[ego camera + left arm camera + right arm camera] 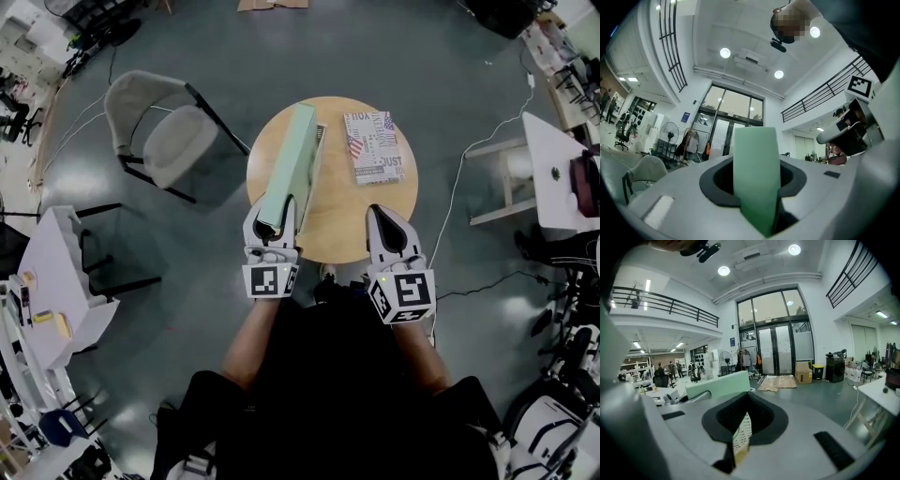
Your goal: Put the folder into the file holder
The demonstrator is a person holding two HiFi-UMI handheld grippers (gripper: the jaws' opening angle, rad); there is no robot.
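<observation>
The left gripper (pixel 274 212) was clenched on the near end of the green folder (pixel 292 159), pads pressing both faces. The folder's long axis ran from that gripper up the frame and slightly right, above the left half of the round tabletop (pixel 337 225). A printed box, judged to be the file holder (pixel 373 147), lay flat at upper right of the tabletop, to the right of the folder's far end and apart from it. The right gripper (pixel 382 214), directly below the holder in the frame, was the nearer one; its jaws were drawn to a narrow slit and held nothing. Insertion would likely require swinging the folder's far end rightward to the holder's opening, whose direction could not be determined.
</observation>
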